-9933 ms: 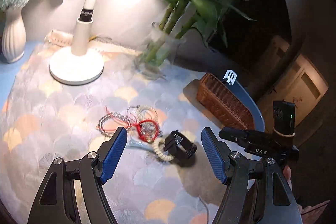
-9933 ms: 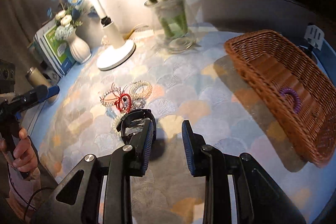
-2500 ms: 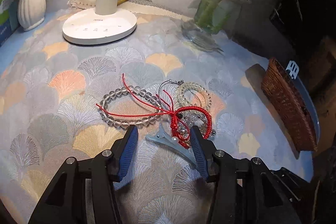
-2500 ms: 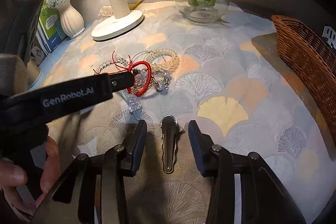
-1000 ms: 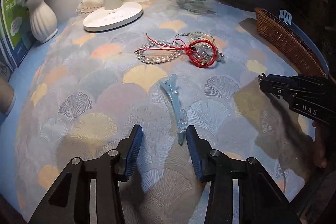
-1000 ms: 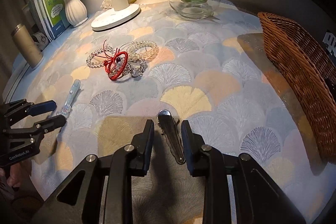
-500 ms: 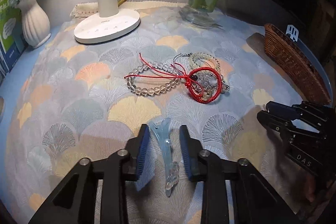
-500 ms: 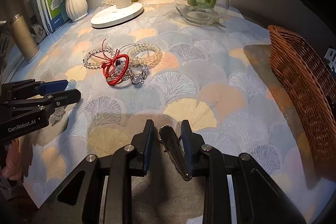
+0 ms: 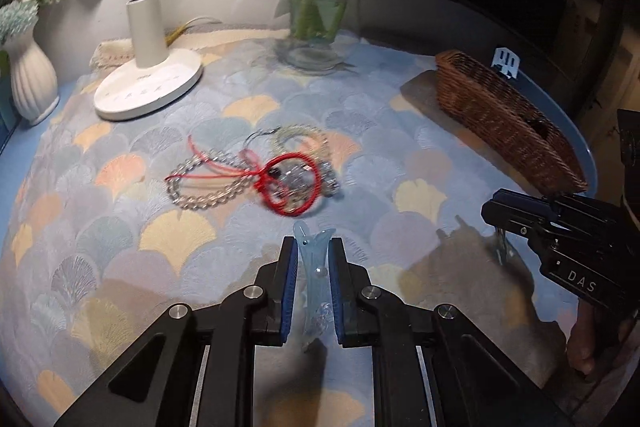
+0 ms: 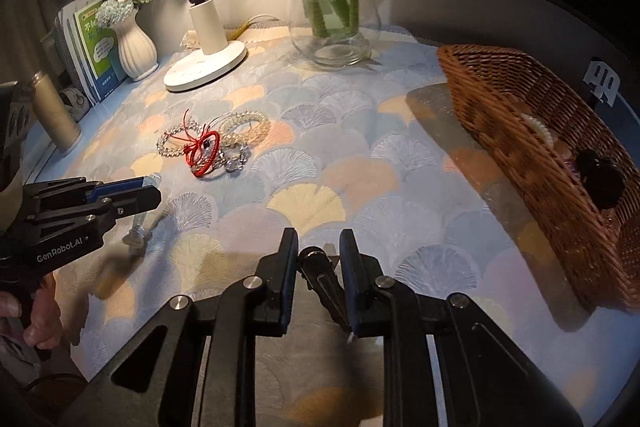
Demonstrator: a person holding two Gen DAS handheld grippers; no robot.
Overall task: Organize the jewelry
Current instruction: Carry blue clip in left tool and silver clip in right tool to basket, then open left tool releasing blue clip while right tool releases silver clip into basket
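Left gripper [image 9: 313, 277] had just closed, pinching pale-blue hair clip [image 9: 314, 281] at 6 o'clock. Right gripper [image 10: 319, 273], jaws just narrowing, pinched dark metal hair clip [image 10: 326, 285] at 6. Bracelet pile [image 10: 212, 145] lay at 11, mid-cloth. Wicker basket [image 10: 532, 163] sat at 2–3, farther off.

- A white lamp [image 10: 204, 61] stands near the table's [image 10: 400, 187] back edge.
- A glass vase [image 10: 332, 15] of green stems stands beside it.
- A white vase [image 10: 134, 45] of flowers sits at the back left corner, books [image 10: 94, 47] just behind.
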